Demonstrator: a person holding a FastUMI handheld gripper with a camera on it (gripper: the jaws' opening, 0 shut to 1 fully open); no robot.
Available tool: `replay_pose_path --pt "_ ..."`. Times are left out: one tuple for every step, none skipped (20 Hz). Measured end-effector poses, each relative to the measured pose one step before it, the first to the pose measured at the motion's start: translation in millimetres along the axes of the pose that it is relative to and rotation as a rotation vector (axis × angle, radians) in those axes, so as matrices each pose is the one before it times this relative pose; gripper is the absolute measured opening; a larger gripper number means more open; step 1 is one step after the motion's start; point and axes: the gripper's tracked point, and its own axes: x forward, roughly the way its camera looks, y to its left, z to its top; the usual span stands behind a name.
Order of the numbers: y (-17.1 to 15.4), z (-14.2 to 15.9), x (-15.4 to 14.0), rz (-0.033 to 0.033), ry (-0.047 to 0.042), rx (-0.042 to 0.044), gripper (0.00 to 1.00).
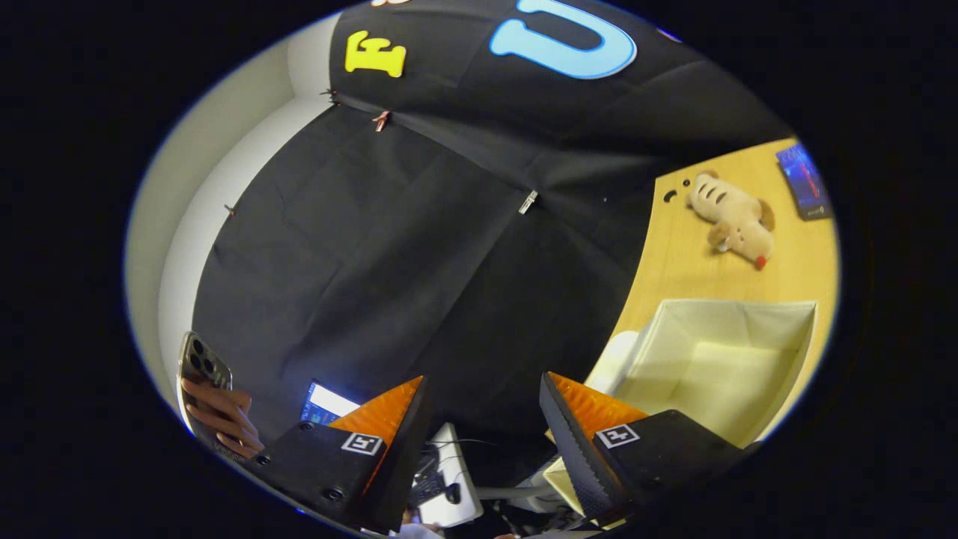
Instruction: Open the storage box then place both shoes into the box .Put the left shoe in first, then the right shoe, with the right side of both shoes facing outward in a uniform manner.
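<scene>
Your gripper [483, 449] stands wide open, nothing between its fingers. The storage box [778, 359] sits open on the wooden table [673, 254], just beyond the right-hand finger. A plush toy [733, 218] lies past it, apart. A hand [221, 419] holds a phone [202, 363] beside the other finger.

Black cloth [419, 247] drapes across most of the booth, creased and pinned with small clips [528, 201]. Behind it, a pale wall [187, 187] curves away on one side. On the other side lies a light wooden worktop [673, 254], brightly lit. Low down, a lit screen [325, 403] glows beside a white desk [458, 479] with cables.
</scene>
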Motion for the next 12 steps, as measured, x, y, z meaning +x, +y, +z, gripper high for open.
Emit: replay_pose_path --pt "-5.56 2.76 -6.56 -0.02422 -0.01643 -0.04278 0.91" --pt "-3.64 1.94 -8.08 -0.01881 -0.01449 -0.03989 0.93" --pt "-4.19 2.52 -8.59 -0.01759 -0.01600 -0.03640 0.95" --pt "-3.77 3.69 -8.93 -0.01537 -0.01782 -0.03439 0.94" --pt "-4.89 4.23 -9.12 -0.02182 -0.02248 -0.03232 0.95" --pt "-7.18 4.04 -11.15 -0.02676 -0.02469 -0.03384 0.96" --pt "-8.02 2.94 -10.23 -0.02951 -0.01699 -0.03240 0.96" --pt "-8.56 3.10 -11.51 -0.03469 -0.01395 -0.03778 0.97" --pt "-8.42 4.45 -11.55 -0.03639 -0.01222 -0.04505 0.97" --pt "-8.25 4.72 -11.64 -0.03679 -0.01261 -0.04838 0.97" --pt "-12.17 4.01 -11.91 -0.04054 -0.01186 -0.04478 0.98" --pt "-12.01 2.08 -10.72 -0.03819 -0.01100 -0.03446 0.98"
